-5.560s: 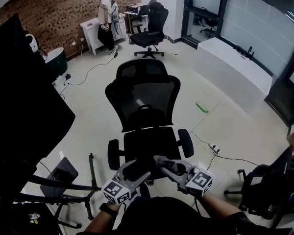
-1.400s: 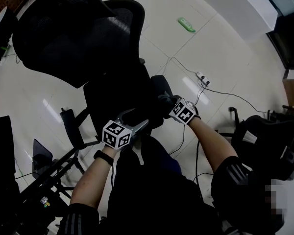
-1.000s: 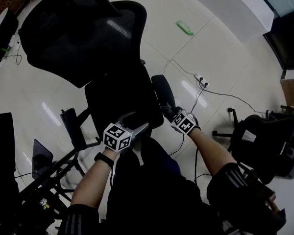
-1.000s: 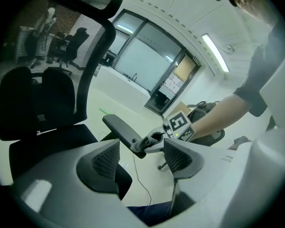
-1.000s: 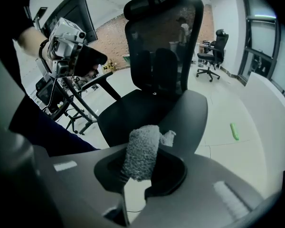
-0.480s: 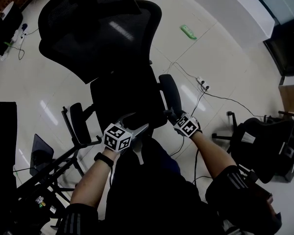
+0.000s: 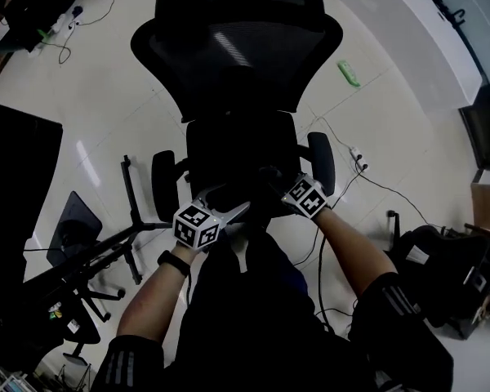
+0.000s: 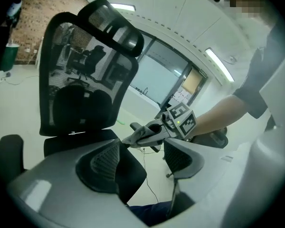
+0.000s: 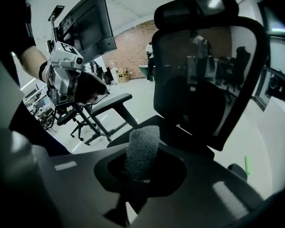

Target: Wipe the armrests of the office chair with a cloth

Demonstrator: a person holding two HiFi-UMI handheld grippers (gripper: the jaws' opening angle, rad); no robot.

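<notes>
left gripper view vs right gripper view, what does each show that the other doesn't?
Left gripper view only: the right gripper seen from outside, and the left jaws standing apart with nothing between them. Right gripper view only: the left gripper and a dark monitor beyond it. Both: the office chair backrest and the grey cloth pinched in the right jaws.

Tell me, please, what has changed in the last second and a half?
The right gripper, still shut on the cloth, left the right-hand armrest and moved inward, over the front of the seat. The left gripper stayed open and empty beside it.
</notes>
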